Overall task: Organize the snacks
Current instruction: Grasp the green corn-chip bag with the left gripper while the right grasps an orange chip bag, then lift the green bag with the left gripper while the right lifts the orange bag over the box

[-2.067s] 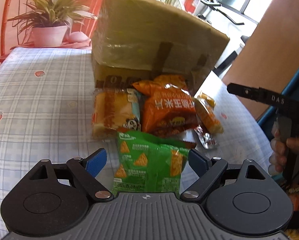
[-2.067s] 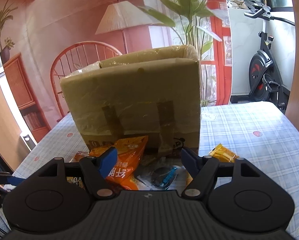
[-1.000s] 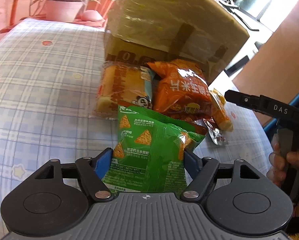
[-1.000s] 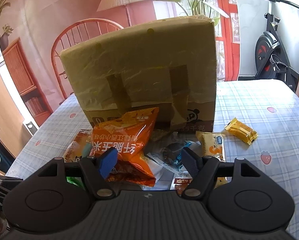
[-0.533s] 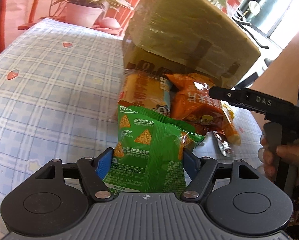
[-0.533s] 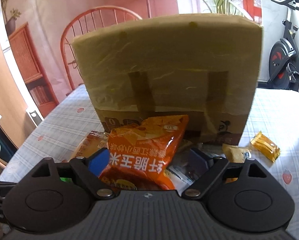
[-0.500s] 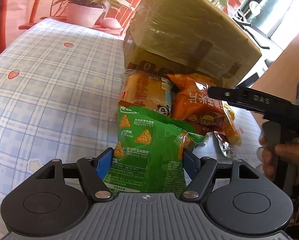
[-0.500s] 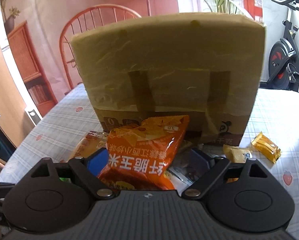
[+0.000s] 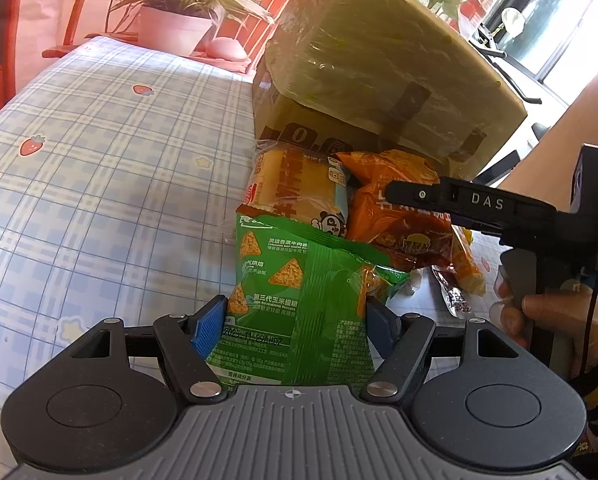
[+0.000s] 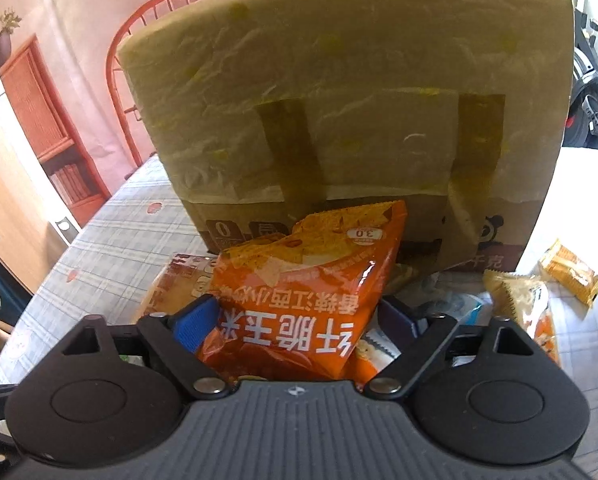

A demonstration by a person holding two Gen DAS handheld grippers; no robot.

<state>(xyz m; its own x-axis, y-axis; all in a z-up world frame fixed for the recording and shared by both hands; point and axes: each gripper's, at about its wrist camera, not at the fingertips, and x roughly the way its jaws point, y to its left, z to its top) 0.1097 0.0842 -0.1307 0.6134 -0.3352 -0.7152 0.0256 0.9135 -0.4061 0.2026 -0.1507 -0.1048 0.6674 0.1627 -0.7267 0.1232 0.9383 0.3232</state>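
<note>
My left gripper (image 9: 295,324) is shut on a green chip bag (image 9: 299,300) and holds it above the checked tablecloth (image 9: 99,168). My right gripper (image 10: 295,320) has its blue pads against both sides of an orange chip bag (image 10: 307,292); it also shows in the left wrist view (image 9: 395,216), with the right gripper's finger (image 9: 439,196) over it. A yellow bread pack (image 9: 299,188) lies beside the orange bag. A tall cardboard box (image 10: 347,108) wrapped in plastic film stands just behind the snacks.
Small snack packets (image 10: 571,272) lie on the table at the right of the box. A beige packet (image 10: 515,292) lies nearer. A potted plant (image 9: 175,28) and a red chair (image 10: 139,40) stand beyond the table's far edge.
My right gripper has moved forward and closed on the orange bag. My left gripper has kept hold of the green bag and lifted it slightly.
</note>
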